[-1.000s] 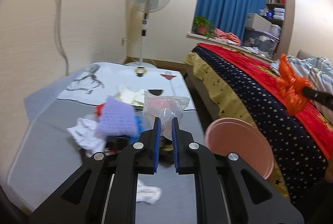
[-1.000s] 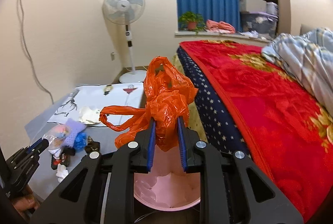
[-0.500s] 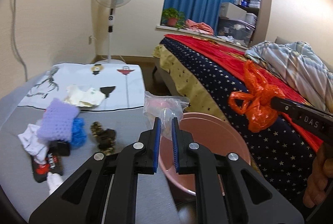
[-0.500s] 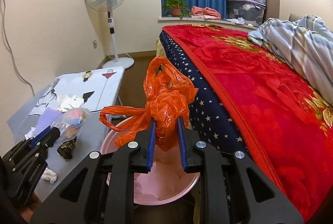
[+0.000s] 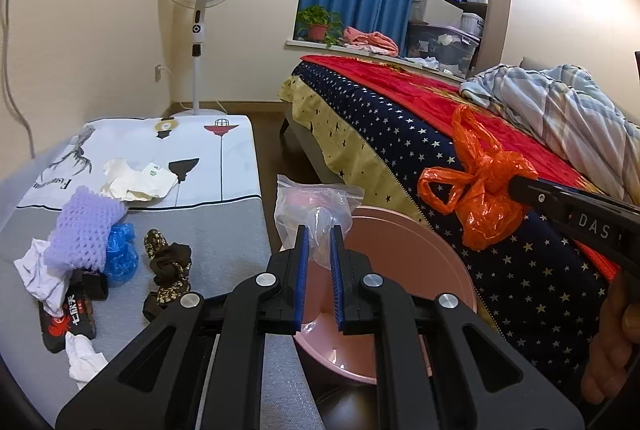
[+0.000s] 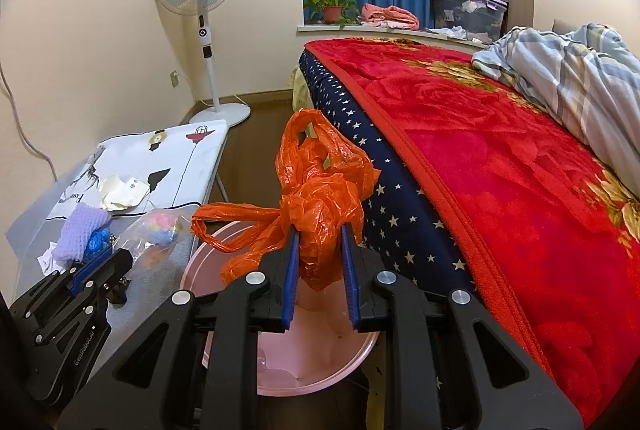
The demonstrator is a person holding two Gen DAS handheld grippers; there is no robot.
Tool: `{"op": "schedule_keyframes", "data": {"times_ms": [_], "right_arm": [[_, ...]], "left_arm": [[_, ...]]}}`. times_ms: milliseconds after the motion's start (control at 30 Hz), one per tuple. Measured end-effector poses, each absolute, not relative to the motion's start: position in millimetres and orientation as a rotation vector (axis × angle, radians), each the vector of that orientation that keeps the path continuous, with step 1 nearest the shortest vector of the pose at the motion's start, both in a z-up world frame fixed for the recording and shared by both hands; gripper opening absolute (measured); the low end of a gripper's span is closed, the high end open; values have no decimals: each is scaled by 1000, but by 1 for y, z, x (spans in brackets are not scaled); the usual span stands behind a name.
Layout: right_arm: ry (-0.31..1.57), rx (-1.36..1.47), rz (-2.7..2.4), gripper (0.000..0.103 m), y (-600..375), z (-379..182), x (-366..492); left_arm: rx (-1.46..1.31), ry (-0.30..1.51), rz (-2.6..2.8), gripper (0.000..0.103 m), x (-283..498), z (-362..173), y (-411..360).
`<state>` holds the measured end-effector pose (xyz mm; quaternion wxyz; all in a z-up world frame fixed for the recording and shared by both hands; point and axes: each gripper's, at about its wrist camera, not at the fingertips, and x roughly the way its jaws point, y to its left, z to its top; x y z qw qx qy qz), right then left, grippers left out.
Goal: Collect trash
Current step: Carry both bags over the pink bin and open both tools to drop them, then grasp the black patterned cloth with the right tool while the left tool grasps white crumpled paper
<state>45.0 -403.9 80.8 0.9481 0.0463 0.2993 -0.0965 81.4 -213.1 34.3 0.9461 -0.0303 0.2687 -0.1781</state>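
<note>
Swung rightward since a second ago, off the grey table and over the pink bin beside the bed. Orange plastic bag pinched in right gripper above the bin. Clear zip bag nipped in left gripper at bin's rim.

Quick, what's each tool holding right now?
Left tool: closed on the clear zip bag.
Right tool: closed on the orange plastic bag, above the pink bin.
</note>
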Motion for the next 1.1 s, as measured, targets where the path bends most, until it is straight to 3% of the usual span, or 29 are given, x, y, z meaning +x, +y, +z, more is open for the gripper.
{"op": "schedule_keyframes", "data": {"times_ms": [167, 233, 267, 300, 333, 367, 500, 833, 1100], "right_arm": [[609, 96, -198, 21, -403, 81, 45], [607, 90, -208, 25, -404, 81, 45], [607, 86, -219, 27, -405, 81, 46], [608, 85, -231, 37, -405, 81, 46], [605, 91, -237, 41, -407, 81, 46], [603, 96, -241, 44, -408, 81, 45], [596, 107, -257, 44, -413, 81, 44], [568, 119, -204, 44, -397, 84, 42], [540, 151, -67, 44, -338, 79, 51]], "left_arm": [[-66, 549, -373, 11, 83, 34, -215], [-75, 551, -406, 12, 84, 34, -218], [-80, 555, -422, 20, 85, 33, -219], [-83, 556, -428, 29, 85, 33, -220], [-89, 549, -420, 45, 84, 33, -219], [-95, 545, -415, 46, 83, 33, -219], [-106, 540, -413, 44, 81, 36, -216], [-109, 521, -347, 26, 73, 43, -175], [-102, 516, -221, 23, 65, 37, -108]]}}
